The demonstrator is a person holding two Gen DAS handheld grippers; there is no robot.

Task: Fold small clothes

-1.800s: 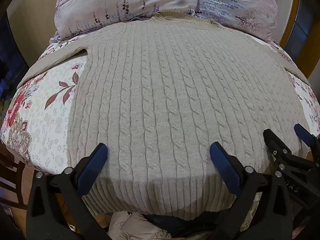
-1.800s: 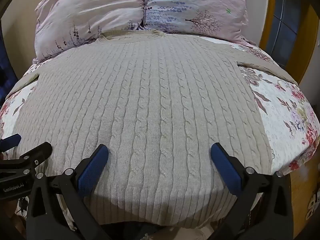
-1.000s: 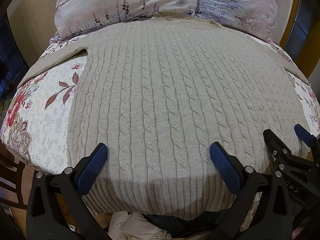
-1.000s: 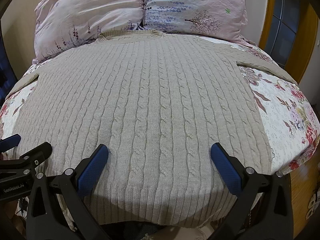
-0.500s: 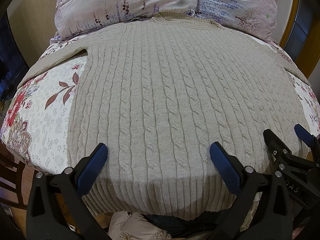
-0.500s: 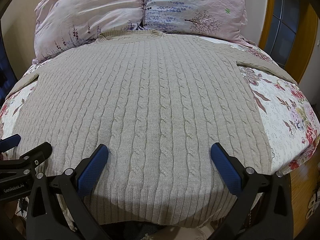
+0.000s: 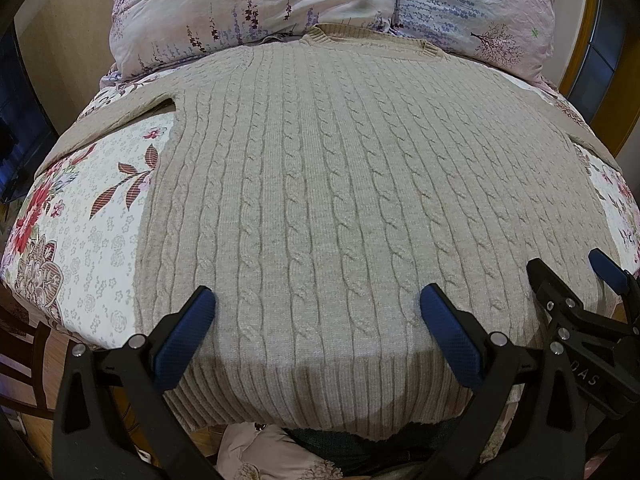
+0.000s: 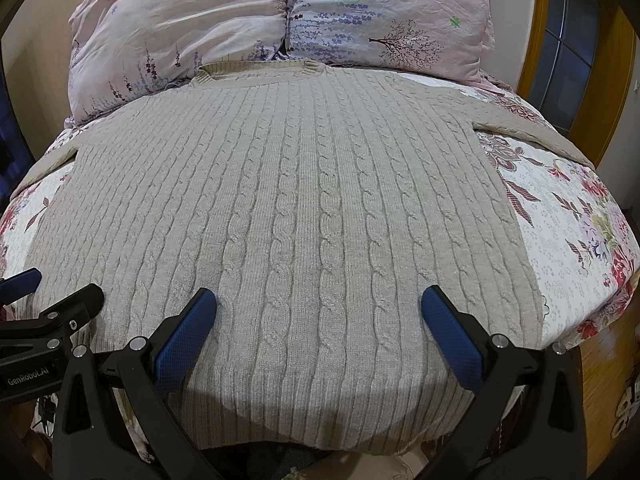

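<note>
A beige cable-knit sweater (image 7: 320, 184) (image 8: 304, 208) lies flat on the bed, collar toward the pillows, both sleeves spread out to the sides, ribbed hem hanging over the near edge. My left gripper (image 7: 316, 312) hovers open over the hem, left of centre, with nothing between its blue pads. My right gripper (image 8: 318, 312) is open too, above the hem a little further right. Each gripper shows in the other's view: the right one (image 7: 576, 276) at the right edge, the left one (image 8: 52, 292) at the left edge.
A floral bedspread (image 7: 88, 216) (image 8: 568, 216) covers the bed on both sides of the sweater. Two pink flowered pillows (image 7: 304, 4) (image 8: 280, 20) lean at the head. A wooden chair (image 7: 28, 356) stands at the lower left, a wooden door frame (image 8: 592, 64) at the right.
</note>
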